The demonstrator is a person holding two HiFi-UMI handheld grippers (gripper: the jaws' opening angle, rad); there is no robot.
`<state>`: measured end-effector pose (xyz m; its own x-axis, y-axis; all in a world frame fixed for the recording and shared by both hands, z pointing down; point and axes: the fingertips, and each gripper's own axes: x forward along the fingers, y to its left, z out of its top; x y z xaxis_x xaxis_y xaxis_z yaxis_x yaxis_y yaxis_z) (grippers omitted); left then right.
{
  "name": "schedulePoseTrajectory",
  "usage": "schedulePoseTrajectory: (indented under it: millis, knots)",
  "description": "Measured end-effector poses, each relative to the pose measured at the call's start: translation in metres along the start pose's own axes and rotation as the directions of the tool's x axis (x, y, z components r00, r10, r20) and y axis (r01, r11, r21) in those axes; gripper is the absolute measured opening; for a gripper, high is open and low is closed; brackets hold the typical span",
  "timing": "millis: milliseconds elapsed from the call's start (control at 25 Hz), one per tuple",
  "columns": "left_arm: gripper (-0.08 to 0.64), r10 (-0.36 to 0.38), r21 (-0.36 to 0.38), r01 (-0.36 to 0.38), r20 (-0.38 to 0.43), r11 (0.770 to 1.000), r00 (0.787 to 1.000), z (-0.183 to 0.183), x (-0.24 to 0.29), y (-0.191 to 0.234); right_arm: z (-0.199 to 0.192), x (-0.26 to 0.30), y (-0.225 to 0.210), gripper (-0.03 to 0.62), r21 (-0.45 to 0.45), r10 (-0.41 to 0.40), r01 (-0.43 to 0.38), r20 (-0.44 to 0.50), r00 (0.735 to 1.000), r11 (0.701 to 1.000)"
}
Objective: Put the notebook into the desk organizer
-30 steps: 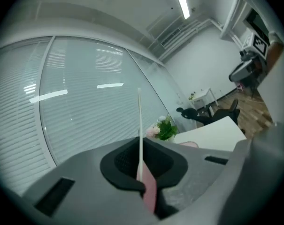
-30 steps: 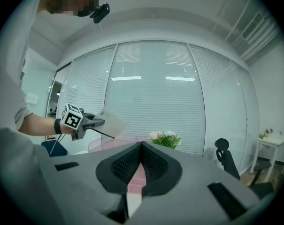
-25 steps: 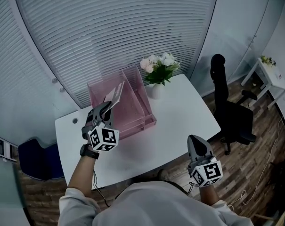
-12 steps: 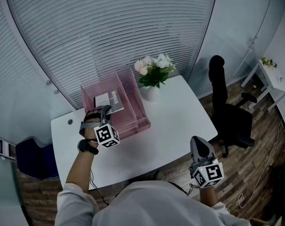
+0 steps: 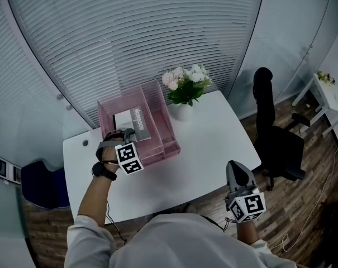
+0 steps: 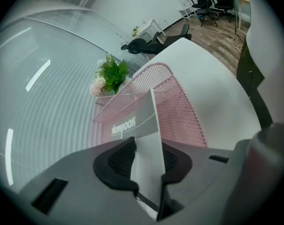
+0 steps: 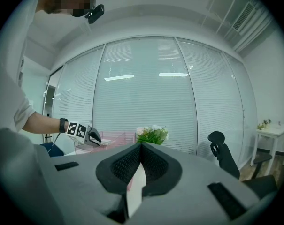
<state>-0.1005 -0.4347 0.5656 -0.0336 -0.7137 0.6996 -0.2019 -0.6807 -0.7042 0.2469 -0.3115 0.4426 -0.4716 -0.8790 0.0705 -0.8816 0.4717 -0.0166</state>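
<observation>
The grey and white notebook (image 5: pixel 132 121) lies flat in the top tray of the pink mesh desk organizer (image 5: pixel 164 134) at the back left of the white table (image 5: pixel 213 141). My left gripper (image 5: pixel 132 132) is at the notebook's near edge. In the left gripper view its jaws (image 6: pixel 148 144) are opening, with the notebook (image 6: pixel 132 125) still between the pads and slanting across the gap. My right gripper (image 5: pixel 234 167) hangs off the table's front right edge, shut and empty, pads (image 7: pixel 132 163) meeting at the tip.
A vase of white and pink flowers (image 5: pixel 185 88) stands just right of the organizer. A black office chair (image 5: pixel 276 133) is beside the table's right end. A blue seat (image 5: pixel 37 183) sits at the left, a small white side table (image 5: pixel 325 91) far right.
The left gripper carried the notebook from upright above the organizer down into its top tray, where it now lies flat. The right gripper hardly moved.
</observation>
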Motion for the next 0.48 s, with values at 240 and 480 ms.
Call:
schedulePoseTrajectory:
  millis: [240, 480]
  knots:
    - [0.152, -0.156, -0.040, 0.156, -0.014, 0.987, 0.988, 0.003, -0.003, -0.004, 0.002, 0.006, -0.008, 0.012, 0.007, 0.008, -0.008, 0.006, 1.000, 1.000]
    - [0.230, -0.293, -0.041, 0.291, -0.041, 0.956, 0.955, 0.002, -0.007, -0.008, 0.000, 0.008, -0.014, 0.012, 0.012, 0.006, -0.006, 0.010, 1.000, 1.000]
